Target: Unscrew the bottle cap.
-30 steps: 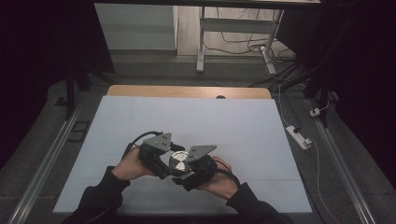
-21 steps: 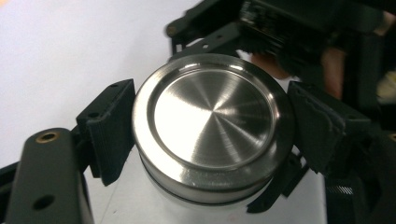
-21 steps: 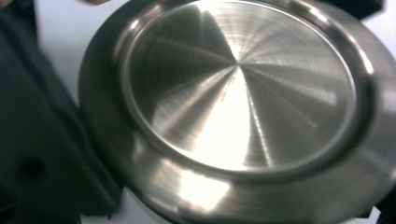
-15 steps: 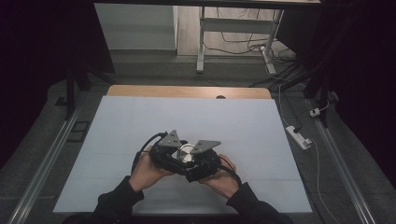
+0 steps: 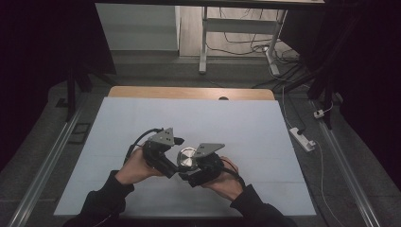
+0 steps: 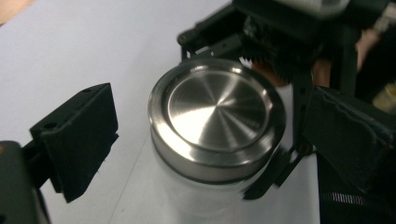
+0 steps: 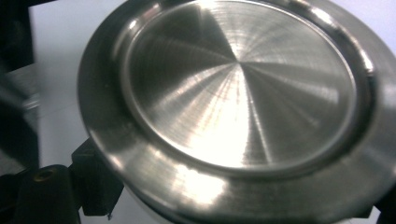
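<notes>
Jar point(image 5: 187, 159), clear-bodied with a brushed steel lid point(image 6: 217, 112), sits low and centre over the white table cover point(image 5: 265, 127), between the two grippers. At its left, the left gripper point(image 5: 166, 163) has just been opening; the left gripper view shows both pads standing off the jar, a bare gap on each side of the lid. At its right, the right gripper point(image 5: 196, 171) is clamped on the jar. The high view hides this grip under the grey plate; the left gripper view shows black jaws against the glass below the lid. The right gripper view adds fine concentric turning marks on the lid point(image 7: 243, 88).
</notes>
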Available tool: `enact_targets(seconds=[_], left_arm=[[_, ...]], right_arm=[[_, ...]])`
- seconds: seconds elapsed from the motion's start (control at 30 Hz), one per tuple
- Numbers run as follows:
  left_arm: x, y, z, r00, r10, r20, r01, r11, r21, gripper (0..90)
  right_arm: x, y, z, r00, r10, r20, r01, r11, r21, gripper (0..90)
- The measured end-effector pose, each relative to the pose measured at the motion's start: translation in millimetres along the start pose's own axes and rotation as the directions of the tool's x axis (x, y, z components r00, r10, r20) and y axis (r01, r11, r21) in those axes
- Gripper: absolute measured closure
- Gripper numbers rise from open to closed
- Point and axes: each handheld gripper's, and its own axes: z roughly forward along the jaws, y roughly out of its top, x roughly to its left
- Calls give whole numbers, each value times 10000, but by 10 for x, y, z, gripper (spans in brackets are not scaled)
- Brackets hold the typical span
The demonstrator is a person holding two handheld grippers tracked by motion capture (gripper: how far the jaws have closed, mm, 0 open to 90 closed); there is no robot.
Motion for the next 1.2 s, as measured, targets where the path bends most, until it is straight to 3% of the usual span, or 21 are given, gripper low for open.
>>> enact_targets(seconds=[0.07, 0.13, 0.23, 0.33, 0.47, 0.5, 0.53, 0.6, 0.7, 0.73, 0.77, 0.83, 0.9, 0.93, 0.97, 1.07, 1.13, 1.17, 1.2], left_arm=[[10, -18, -4, 9991, 228, 345, -230, 9997, 62, 62], [11, -45, 21, 9951, 589, 795, -612, 9978, 266, 102], [10, -66, 45, 9883, 752, 1330, -804, 9962, 341, 145], [4, -68, 43, 9864, 888, 1385, -932, 9953, 256, 194], [-18, -52, 56, 9936, 689, 893, -704, 9974, 145, 198], [-29, -40, 85, 9975, 459, 529, -466, 9988, 121, 198], [-29, -40, 85, 9975, 459, 529, -466, 9988, 121, 198], [-54, -19, 145, 9999, -67, -157, 68, 9999, 118, 198], [-98, -7, 221, 9919, -828, -965, 814, 9965, -192, 198], [-98, -7, 221, 9919, -828, -965, 814, 9965, -192, 198], [-136, 6, 274, 9827, -1175, -1428, 1134, 9929, -368, 198], [-163, 21, 308, 9748, -1351, -1777, 1291, 9906, -448, 197], [-166, 33, 318, 9735, -1378, -1827, 1320, 9903, -433, 195], [-166, 33, 318, 9735, -1378, -1827, 1320, 9903, -433, 192], [-140, 44, 291, 9795, -1286, -1549, 1240, 9915, -392, 167], [-107, 50, 230, 9844, -1219, -1270, 1174, 9922, -424, 73], [-56, 42, 103, 9942, -661, -844, 640, 9976, -271, 48], [-56, 42, 103, 9942, -661, -844, 640, 9976, -271, 52], [-42, 33, 68, 9974, -462, -554, 450, 9987, -222, 52]], right_arm=[[54, 13, 10, 9986, -322, -411, 321, 9995, -28, 148], [96, 19, 14, 9968, -480, -638, 480, 9988, -17, 149], [136, 24, 16, 9930, -771, -898, 772, 9970, -28, 148], [140, 24, 14, 9917, -920, -903, 920, 9957, -35, 149], [122, 26, 7, 9942, -827, -683, 826, 9966, -43, 148], [104, 28, 4, 9965, -680, -477, 680, 9977, -20, 149], [91, 25, 5, 9976, -611, -336, 612, 9981, 6, 148], [65, 17, 9, 9993, -375, -34, 375, 9993, 52, 148], [17, 2, 11, 9993, 33, 364, -35, 10000, 53, 148], [17, 2, 11, 9993, 33, 364, -35, 10000, 53, 148], [-23, -12, 5, 9984, 204, 525, -206, 9998, 36, 148], [-47, -22, 2, 9970, 281, 720, -285, 9996, 49, 148], [-62, -27, -3, 9965, 322, 766, -325, 9995, 32, 149], [-62, -27, -3, 9965, 322, 766, -325, 9995, 32, 149], [-61, -24, -9, 9964, 299, 790, -299, 9996, -11, 149], [-52, -9, -31, 9977, 251, 629, -242, 9996, -144, 148], [-44, -2, -41, 9985, 173, 513, -164, 9997, -178, 148], [-44, -2, -41, 9985, 173, 513, -164, 9997, -178, 148], [-39, 0, -42, 9991, 120, 405, -113, 9998, -177, 148]])
